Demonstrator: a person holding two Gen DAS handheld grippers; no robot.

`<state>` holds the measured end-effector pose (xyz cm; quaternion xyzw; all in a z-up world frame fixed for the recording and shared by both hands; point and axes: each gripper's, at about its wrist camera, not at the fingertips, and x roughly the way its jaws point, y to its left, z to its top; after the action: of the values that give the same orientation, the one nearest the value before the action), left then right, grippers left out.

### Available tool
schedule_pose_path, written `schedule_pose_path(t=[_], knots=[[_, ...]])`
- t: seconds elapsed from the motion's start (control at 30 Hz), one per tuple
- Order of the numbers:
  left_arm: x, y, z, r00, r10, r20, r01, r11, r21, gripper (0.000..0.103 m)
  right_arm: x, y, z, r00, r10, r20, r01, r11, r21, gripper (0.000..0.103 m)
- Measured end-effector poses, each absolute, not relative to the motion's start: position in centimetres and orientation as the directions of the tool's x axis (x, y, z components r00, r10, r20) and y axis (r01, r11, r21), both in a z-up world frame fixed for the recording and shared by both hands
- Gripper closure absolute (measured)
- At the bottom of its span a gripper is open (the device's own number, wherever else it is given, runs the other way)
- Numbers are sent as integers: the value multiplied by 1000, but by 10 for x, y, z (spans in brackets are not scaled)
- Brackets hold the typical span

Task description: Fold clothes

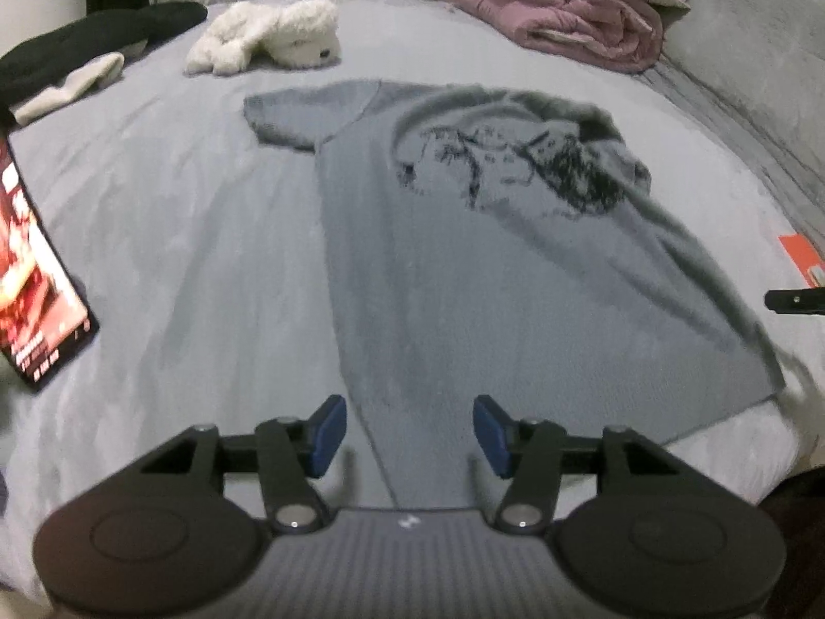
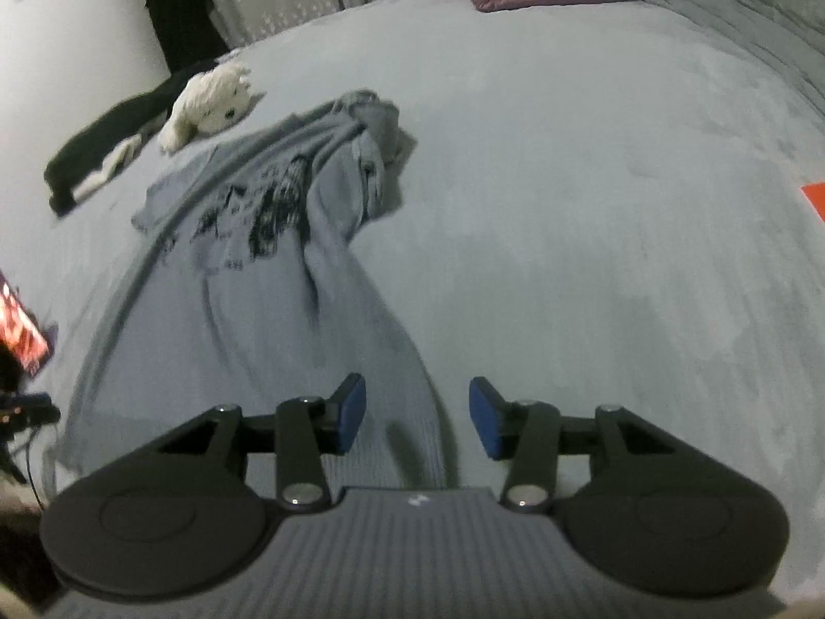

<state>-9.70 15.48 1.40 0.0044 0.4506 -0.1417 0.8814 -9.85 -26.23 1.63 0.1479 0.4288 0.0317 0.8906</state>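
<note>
Left gripper [image 1: 410,433], jaws standing apart with nothing pinched: the blue pads [image 1: 327,433] flank the near left hem corner of the grey T-shirt [image 1: 464,268] without pressing on it. Right gripper [image 2: 417,415], likewise parted and empty, the shirt's near right hem edge running between its pads [image 2: 487,418] but not clamped. The T-shirt lies print side up on the grey bed cover [image 1: 180,237], hem toward the near edge and collar toward the far edge; its body is spread fairly flat, the left sleeve extended, while the right shoulder and sleeve are bunched and turned over, as the right wrist view shows. Beyond it, toward the far edge: a white plush toy [image 1: 268,38], dark clothing [image 1: 93,41] at the far left corner, and a rolled pink quilt [image 1: 577,15] at the far right. A lit phone screen [image 1: 36,278] rests at the left edge; an orange object [image 1: 799,258] lies at the right edge. Step in hand, by judgement: the garment is laid out and let go, preparatory to the first fold. The next move probably calls for smoothing the crumpled right shoulder, then re-gripping an edge or sleeve to carry it across the body.
</note>
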Motion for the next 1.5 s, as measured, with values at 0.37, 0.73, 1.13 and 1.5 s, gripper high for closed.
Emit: schedule_pose_path(t=[0.37, 0.73, 1.13, 1.5], knots=[[-42, 113, 31, 590, -307, -747, 269, 947, -177, 42, -32, -275, 10, 642, 296, -707, 132, 866, 482, 54], [7, 64, -12, 706, -263, -658, 276, 957, -87, 41, 38, -267, -17, 652, 257, -713, 178, 862, 474, 54], [36, 33, -39, 707, -168, -687, 224, 974, -7, 39, 105, -240, -16, 727, 140, -672, 141, 928, 345, 54], [41, 32, -44, 697, -161, -699, 220, 976, -6, 37, 160, -232, -10, 760, -72, -646, 227, 961, 160, 99]])
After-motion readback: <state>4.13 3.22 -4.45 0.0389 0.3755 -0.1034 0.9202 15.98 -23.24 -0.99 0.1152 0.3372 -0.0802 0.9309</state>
